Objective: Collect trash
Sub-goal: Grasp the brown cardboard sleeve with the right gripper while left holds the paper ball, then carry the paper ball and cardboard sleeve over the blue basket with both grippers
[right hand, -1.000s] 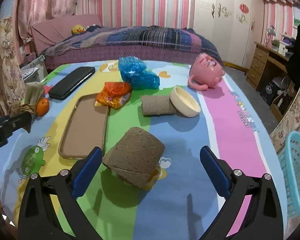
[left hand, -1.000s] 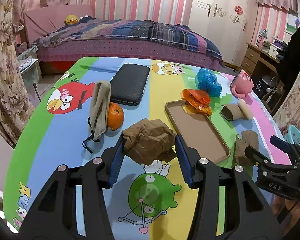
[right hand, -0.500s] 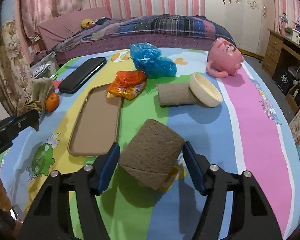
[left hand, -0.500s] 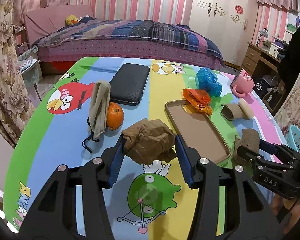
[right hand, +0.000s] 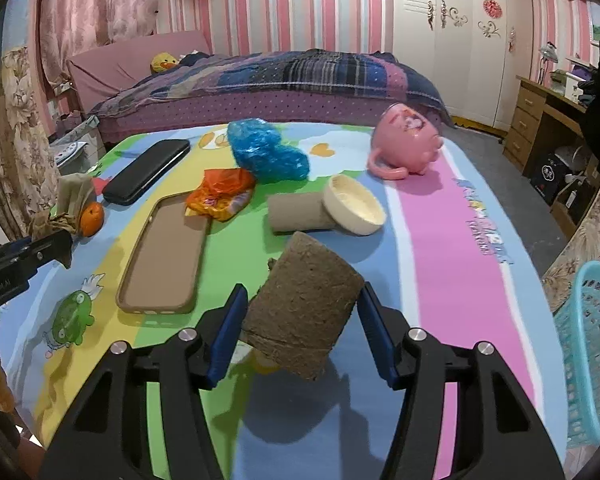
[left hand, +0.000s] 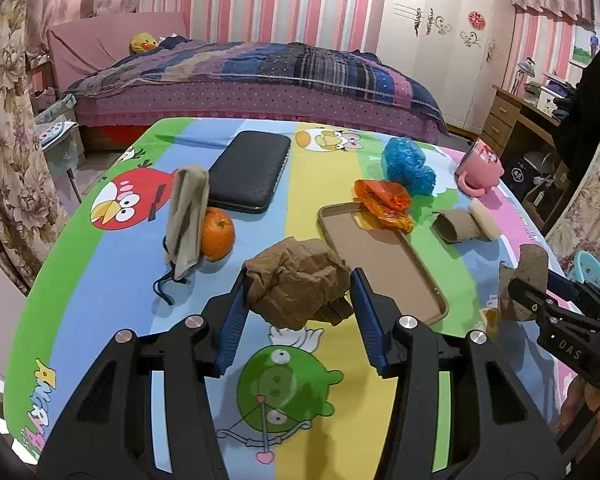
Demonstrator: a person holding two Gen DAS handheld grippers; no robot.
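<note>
The right gripper (right hand: 302, 322) has its jaws closing on a brown cardboard tube (right hand: 306, 306), lifted off the desk (right hand: 452, 248); its long side tilts up and away. A second ago those jaws stood wide. The left gripper (left hand: 298, 306) grips crumpled brown paper (left hand: 296, 282). "DAS" shows on the right gripper.

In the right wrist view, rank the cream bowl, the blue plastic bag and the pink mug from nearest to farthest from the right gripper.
1. Cream bowl: just beyond the right gripper, slightly right, leaning on a cardboard tube.
2. Blue plastic bag: farther back, left of centre.
3. Pink mug: farthest, back right, tipped on its side.
</note>
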